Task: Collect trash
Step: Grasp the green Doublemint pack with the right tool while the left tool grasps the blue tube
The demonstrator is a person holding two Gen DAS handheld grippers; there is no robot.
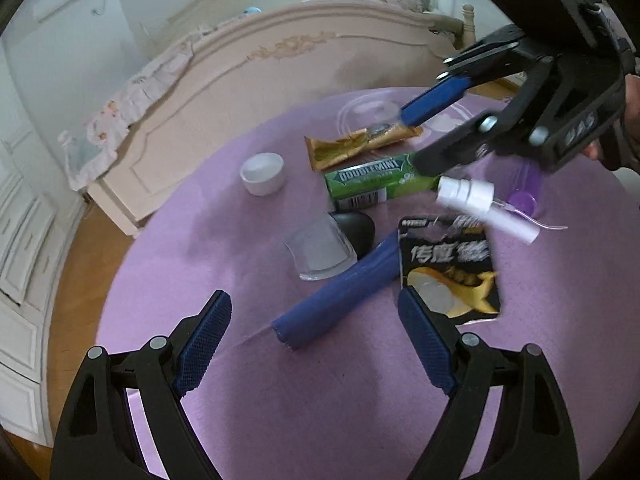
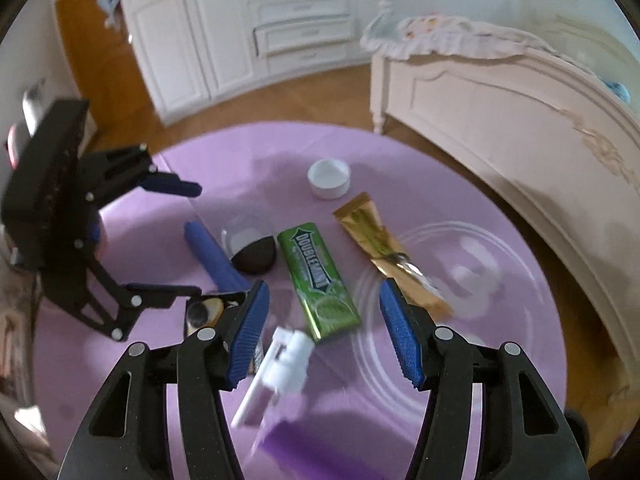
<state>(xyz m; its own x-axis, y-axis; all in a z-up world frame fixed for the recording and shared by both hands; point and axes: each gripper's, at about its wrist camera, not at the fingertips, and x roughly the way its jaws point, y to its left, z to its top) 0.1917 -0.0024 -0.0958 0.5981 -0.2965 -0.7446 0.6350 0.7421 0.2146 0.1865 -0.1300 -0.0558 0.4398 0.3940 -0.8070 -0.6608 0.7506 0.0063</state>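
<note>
**Inspector:** State of the left gripper [image 1: 316, 340]?

**Assistant:** Jaws spread wide, nothing between the pads. It points steeply down at the purple table [image 1: 200, 240] from the bottom of the left wrist view. A blue cloth roll [image 1: 340, 292] lies just ahead, centre frame; the black snack wrapper [image 1: 448, 264] lies beside its right finger.

**Inspector:** And the right gripper [image 2: 322, 336]?

**Assistant:** Also parted, gripping nothing. It is angled down, at the bottom of its own view. A white spray pump [image 2: 280, 364], blurred, lies between the fingers, lower centre; I cannot tell that either pad touches it. In the left wrist view, this gripper reaches in from the upper right, a hand [image 1: 632, 120] behind it at the edge.

**Inspector:** Other trash?

**Assistant:** The green gum pack [image 2: 316, 280] lies centre frame, just ahead of the fingers; the gold wrapper [image 2: 384, 244] to its right. A white cap [image 2: 329, 178] sits above centre.
</note>
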